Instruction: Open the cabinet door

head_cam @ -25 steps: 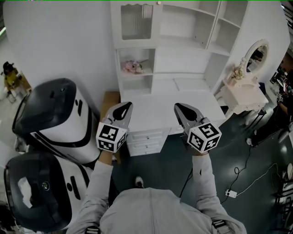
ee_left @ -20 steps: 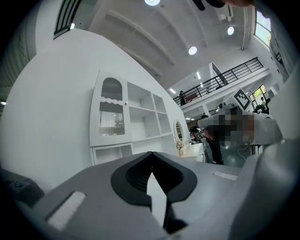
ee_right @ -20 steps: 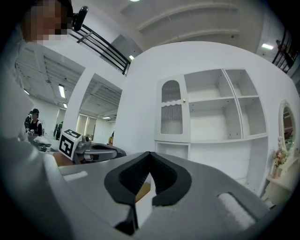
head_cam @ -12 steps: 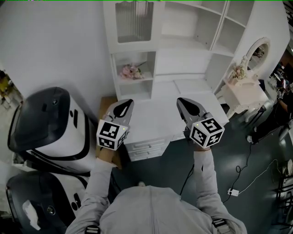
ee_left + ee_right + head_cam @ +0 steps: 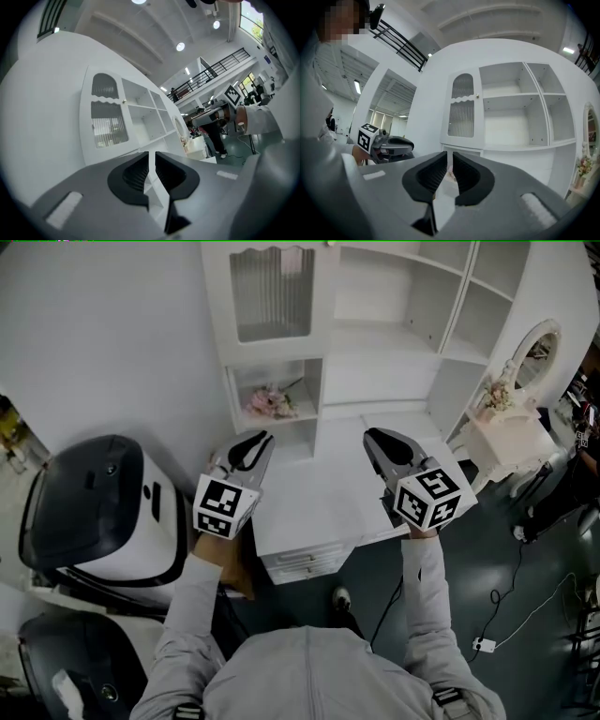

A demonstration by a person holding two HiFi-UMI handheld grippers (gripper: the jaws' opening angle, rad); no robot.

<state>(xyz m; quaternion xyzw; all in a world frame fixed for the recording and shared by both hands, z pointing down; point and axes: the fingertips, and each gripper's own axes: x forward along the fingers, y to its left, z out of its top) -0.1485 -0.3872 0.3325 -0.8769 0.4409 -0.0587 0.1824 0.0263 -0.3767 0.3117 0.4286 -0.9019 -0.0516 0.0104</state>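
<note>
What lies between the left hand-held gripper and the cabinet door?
Head view: the open cubby with pink flowers, below the cabinet door. The left hand-held gripper is opening its jaws, nothing between them.

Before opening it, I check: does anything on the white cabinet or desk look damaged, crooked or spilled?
Nothing stands out: the white ribbed-glass cabinet door sits closed and straight, and the white desk top shows no spill.

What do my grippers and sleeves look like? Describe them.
The left gripper and right gripper: grey bodies, black ribbed pads, each carrying a white cube with black square markers. The sleeves are light grey. Both pairs of jaws are opening, nothing between them.
</note>
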